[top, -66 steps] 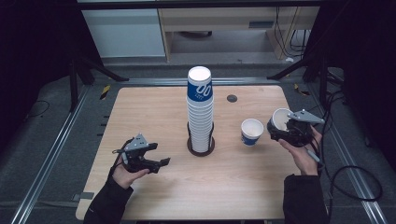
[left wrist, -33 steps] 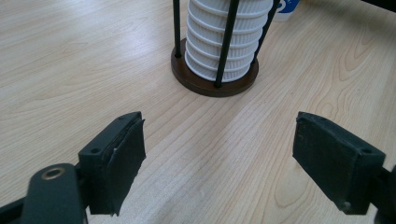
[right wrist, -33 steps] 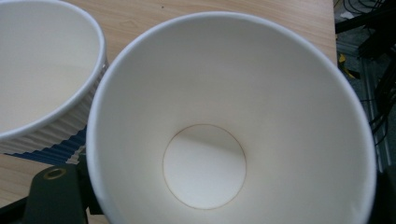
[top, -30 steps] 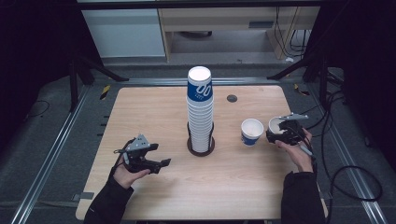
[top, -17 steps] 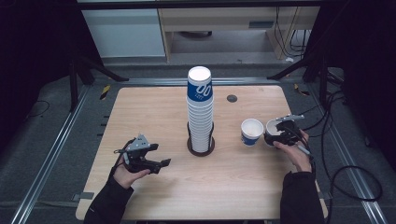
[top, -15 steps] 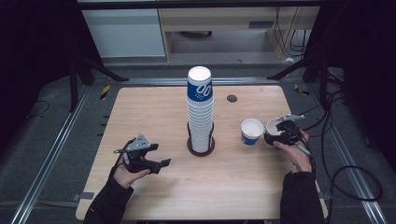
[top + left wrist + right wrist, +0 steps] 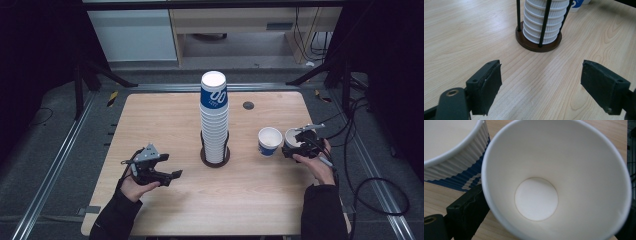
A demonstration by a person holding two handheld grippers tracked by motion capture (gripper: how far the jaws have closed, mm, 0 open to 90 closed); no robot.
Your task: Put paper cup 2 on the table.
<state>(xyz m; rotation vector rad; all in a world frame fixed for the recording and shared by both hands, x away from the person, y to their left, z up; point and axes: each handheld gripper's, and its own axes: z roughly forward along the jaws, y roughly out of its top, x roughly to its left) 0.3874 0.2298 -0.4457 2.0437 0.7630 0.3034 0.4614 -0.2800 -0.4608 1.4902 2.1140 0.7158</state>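
Observation:
A tall stack of white ribbed paper cups (image 7: 214, 120), its top cup blue-banded, stands in a brown holder (image 7: 216, 159) with black rods at the table's middle; its lower part (image 7: 544, 22) lies ahead of my left gripper (image 7: 541, 82). That left gripper (image 7: 172, 176) rests open and empty at the front left. A blue-and-white cup (image 7: 270, 140) stands upright right of the stack. Close beside it, a second white cup (image 7: 291, 136) stands between the jaws of my right gripper (image 7: 292, 146). Those jaws have just been opening, and the cup (image 7: 536, 200) sits between them. The neighbouring cup (image 7: 451, 157) touches or nearly touches it.
A small black round fitting (image 7: 248, 105) sits in the tabletop (image 7: 165, 120) behind the stack. Cables (image 7: 360, 150) trail off the right edge. Metal rails (image 7: 55, 165) run along both sides of the table, and cabinets stand beyond its far edge.
My right gripper has lowered the white cup to the table beside the blue-and-white cup. The left gripper has stayed still.

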